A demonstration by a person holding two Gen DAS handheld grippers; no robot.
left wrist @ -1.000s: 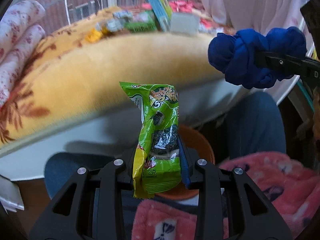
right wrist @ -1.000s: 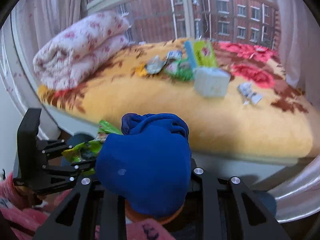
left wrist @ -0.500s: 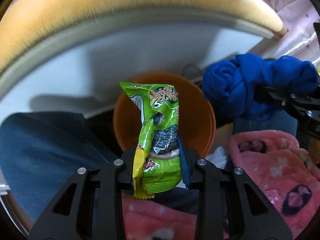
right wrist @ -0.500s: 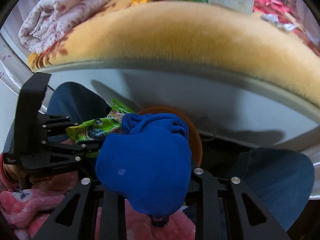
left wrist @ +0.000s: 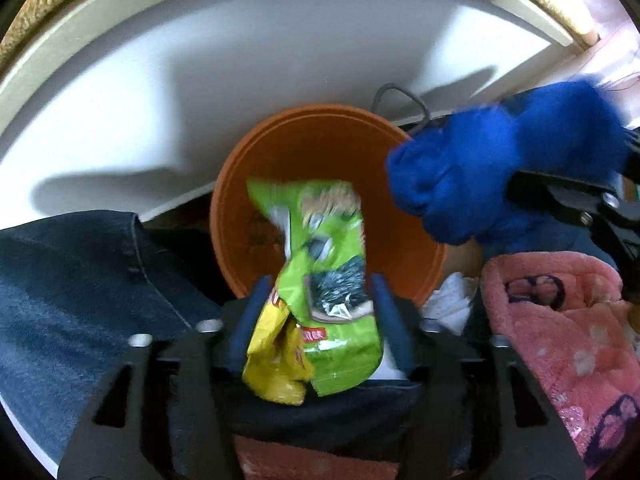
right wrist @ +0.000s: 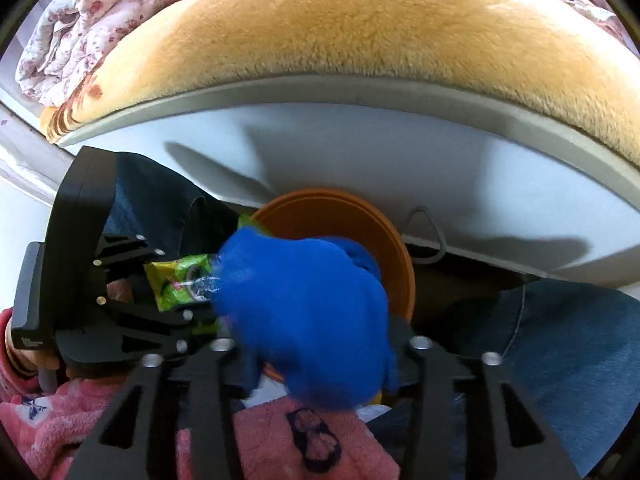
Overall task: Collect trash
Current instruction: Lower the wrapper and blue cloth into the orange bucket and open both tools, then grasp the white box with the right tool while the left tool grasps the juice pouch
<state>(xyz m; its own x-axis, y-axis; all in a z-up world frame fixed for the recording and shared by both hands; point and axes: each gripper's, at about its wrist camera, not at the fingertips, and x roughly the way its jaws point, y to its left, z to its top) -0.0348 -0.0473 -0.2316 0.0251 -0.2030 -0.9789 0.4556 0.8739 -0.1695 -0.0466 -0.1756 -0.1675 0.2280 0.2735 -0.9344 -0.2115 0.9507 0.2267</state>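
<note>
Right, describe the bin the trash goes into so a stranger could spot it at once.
Look below the white bed frame topped by the yellow blanket. On the floor against it stands a round orange bin, its mouth facing up. It is the only orange thing there, sitting between blue jeans and pink fleece.

Up top, the bed with its white side panel runs across the right wrist view, a fuzzy yellow-gold plush blanket spread right over it. A folded white quilt with red flower print lies at its far left end. Down below, a round orange plastic bin stands against the panel.
</note>
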